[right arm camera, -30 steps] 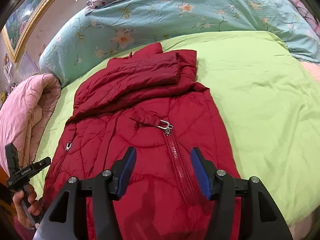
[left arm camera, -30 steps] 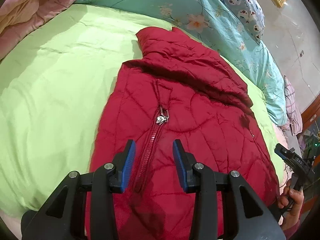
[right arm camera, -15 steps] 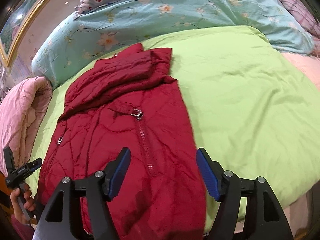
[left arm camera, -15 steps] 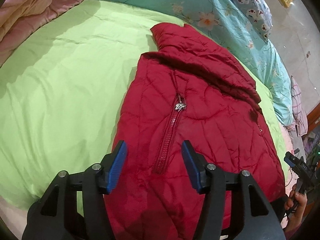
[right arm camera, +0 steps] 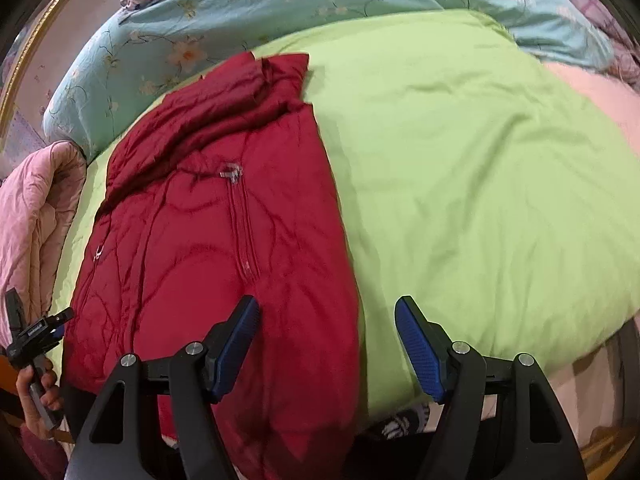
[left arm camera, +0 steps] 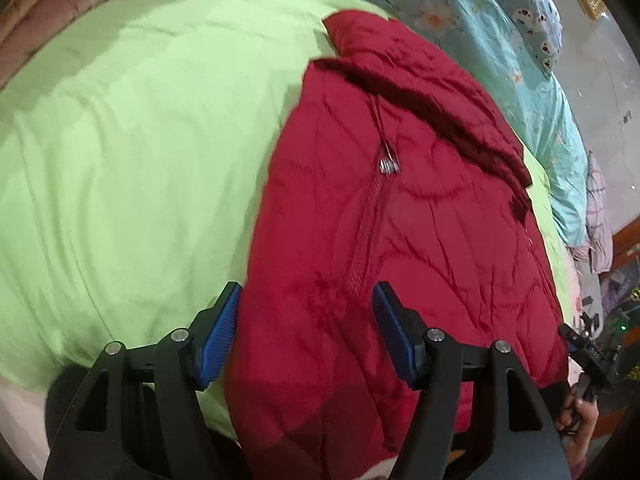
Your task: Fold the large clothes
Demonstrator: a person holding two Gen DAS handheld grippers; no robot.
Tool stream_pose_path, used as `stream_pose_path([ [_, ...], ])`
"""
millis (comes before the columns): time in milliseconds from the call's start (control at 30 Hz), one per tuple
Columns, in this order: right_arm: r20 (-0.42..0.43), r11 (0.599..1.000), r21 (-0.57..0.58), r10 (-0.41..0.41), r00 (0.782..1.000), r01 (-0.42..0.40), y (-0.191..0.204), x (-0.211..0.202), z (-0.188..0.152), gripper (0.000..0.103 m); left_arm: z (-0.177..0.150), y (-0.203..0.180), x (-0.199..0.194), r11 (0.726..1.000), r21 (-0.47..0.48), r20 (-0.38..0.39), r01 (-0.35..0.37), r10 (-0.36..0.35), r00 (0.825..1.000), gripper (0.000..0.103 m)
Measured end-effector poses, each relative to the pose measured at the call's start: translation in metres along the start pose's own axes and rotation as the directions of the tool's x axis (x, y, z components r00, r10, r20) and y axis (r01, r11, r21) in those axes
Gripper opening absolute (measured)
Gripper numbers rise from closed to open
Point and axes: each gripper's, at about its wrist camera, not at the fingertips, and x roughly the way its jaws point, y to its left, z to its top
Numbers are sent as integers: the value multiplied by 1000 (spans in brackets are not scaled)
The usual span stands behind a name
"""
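Green bedsheet (left arm camera: 120, 152) fills frame, red quilted jacket (left arm camera: 392, 248) lying flat centre, my left gripper (left arm camera: 306, 330) jaws just widening over its hem edge, nothing gripped, my right gripper (right arm camera: 326, 346) jaws spread, empty, straddling jacket's lower-right edge.

green bed (left arm camera: 132, 152) — red jacket (left arm camera: 400, 260) flat
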Motion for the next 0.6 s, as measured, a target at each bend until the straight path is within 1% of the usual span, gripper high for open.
stream_pose_path([
  [167,-37,999,0,49,998,-49,0,-3,-15,72,-16,-4,-2,999,2,-36,46,-46,998,66],
  [300,-76,992,-3,126,989,-127,5,-3,-25,72,-22,-11,-7,997,31,-44,73,-71,996,66],
  [400,-97,986,-14,162,982,-164,9,0,-31,73,-26,-17,-8,996,57,-49,75,-72,996,66],
  [500,-95,979,-31,196,976,-199,15,0,-35,71,-30,-20,-7,994,70,-55,78,-74,996,66],
  [533,-93,978,-38,202,975,-206,16,0,-35,71,-32,-18,-5,995,73,-67,72,-67,995,66],
  [600,-91,977,-42,204,975,-209,15,1,-37,71,-33,-14,-2,995,56,-84,81,-76,994,66],
])
